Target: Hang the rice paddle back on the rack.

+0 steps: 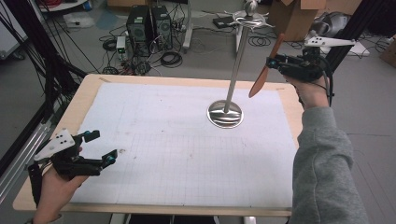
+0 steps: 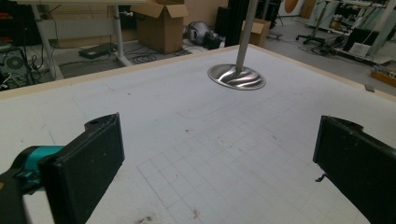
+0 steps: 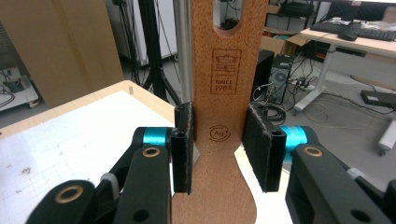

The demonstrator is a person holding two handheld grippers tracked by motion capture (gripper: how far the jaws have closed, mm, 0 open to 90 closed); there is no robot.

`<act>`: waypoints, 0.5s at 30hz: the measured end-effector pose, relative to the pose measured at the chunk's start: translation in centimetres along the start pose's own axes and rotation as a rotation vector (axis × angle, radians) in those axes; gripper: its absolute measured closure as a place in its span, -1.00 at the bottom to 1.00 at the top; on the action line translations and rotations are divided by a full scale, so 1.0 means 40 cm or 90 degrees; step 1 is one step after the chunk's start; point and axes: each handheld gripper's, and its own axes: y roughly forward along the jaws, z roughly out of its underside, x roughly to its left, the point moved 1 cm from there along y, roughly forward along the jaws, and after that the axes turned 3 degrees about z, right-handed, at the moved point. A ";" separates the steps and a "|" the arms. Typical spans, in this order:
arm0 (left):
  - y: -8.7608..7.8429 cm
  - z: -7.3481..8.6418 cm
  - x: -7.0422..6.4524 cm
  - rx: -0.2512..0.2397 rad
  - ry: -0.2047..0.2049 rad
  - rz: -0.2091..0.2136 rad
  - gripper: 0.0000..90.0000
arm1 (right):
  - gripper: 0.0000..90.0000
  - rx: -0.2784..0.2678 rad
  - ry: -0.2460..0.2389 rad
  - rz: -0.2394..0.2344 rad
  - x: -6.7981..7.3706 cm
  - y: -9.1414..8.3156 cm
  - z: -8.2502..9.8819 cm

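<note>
A wooden spatula (image 1: 264, 70) with a slotted handle (image 3: 226, 93) is held in the air by my right gripper (image 1: 280, 64), whose jaws are shut on its flat neck (image 3: 219, 140). It hangs tilted at the table's far right, just right of a tall metal stand (image 1: 236, 65) with hooks at its top (image 1: 250, 19) and a round base (image 1: 225, 114). The stand's base (image 2: 236, 76) also lies ahead in the left gripper view. My left gripper (image 1: 103, 147) rests low at the front left of the table, jaws wide open with nothing between its pads (image 2: 95, 154).
A white gridded mat (image 1: 187, 144) covers the wooden table (image 1: 84, 93). Computer towers (image 1: 149, 25), cables and cardboard boxes (image 1: 299, 18) sit on the floor beyond the far edge. A grey sleeve (image 1: 322, 163) comes in at the right.
</note>
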 end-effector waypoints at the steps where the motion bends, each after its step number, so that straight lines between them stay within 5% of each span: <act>1: 0.000 0.000 0.000 0.000 0.000 0.000 -0.95 | 0.44 -0.001 -0.004 0.001 0.000 0.001 -0.003; 15: -0.014 0.003 0.012 -0.002 -0.008 -0.013 -0.95 | 0.44 -0.016 0.020 -0.001 -0.016 0.003 -0.022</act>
